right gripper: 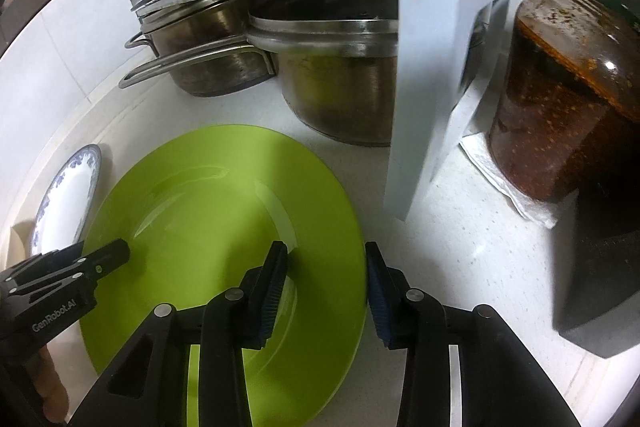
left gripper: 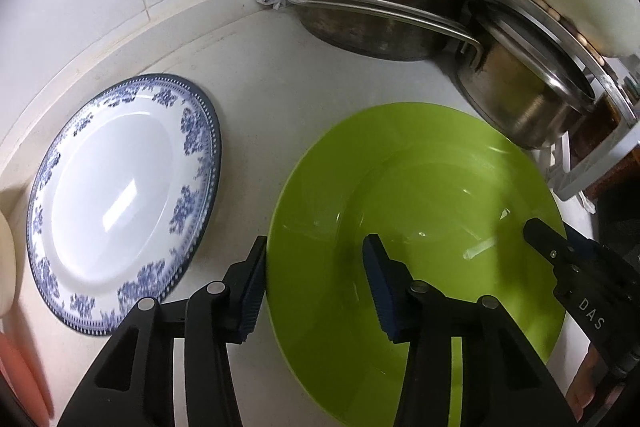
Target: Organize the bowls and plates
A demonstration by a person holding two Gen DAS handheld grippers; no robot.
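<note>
White kitchen surface point(right gripper: 480, 259): left gripper point(left gripper: 316, 275) and right gripper point(right gripper: 326, 287) each straddle the glossy lime-green round plate point(left gripper: 420, 187) rim, part-open, not pinching. Best to squeeze both evenly, then lift it level.

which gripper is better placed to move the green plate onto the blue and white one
Left, probably. The left gripper straddles the green plate rim on the side beside the blue and white plate; the right gripper straddles the far rim.

Left gripper point(left gripper: 316, 259) apparently straddles green plate point(left gripper: 420, 187) rim.
</note>
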